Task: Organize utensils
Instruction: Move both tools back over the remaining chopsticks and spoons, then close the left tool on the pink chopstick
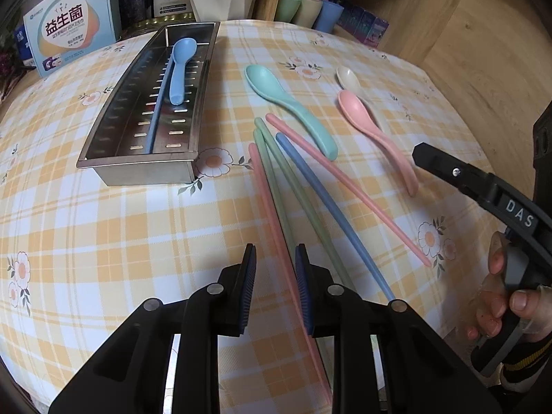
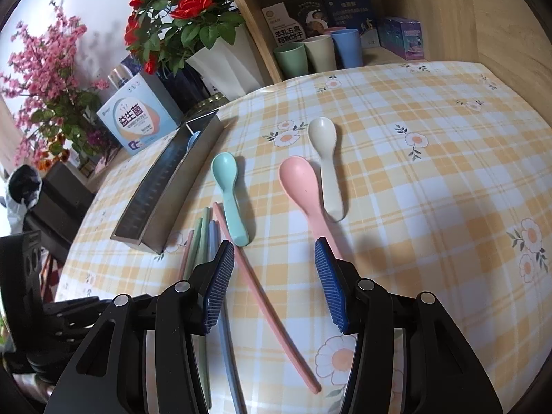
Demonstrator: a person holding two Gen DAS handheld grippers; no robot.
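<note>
on a yellow plaid tablecloth (image 1: pixel 103 241): steel slotted tray (image 1: pixel 103 169) at left, holding a blue spoon (image 1: pixel 181 72) and one blue chopstick (image 1: pixel 157 114); beside it, loose pastel chopsticks, among them a blue one (image 1: pixel 331 214) and a pink one (image 1: pixel 276 227); teal spoon (image 1: pixel 289 110), pink spoon (image 1: pixel 372 131), cream spoon (image 1: pixel 348 77) further right

left gripper (image 1: pixel 275 269) narrowed around the near pink chopstick, pads not clearly touching it

right gripper (image 2: pixel 274 265) half open, empty, above another pink chopstick (image 2: pixel 265 296)
</note>
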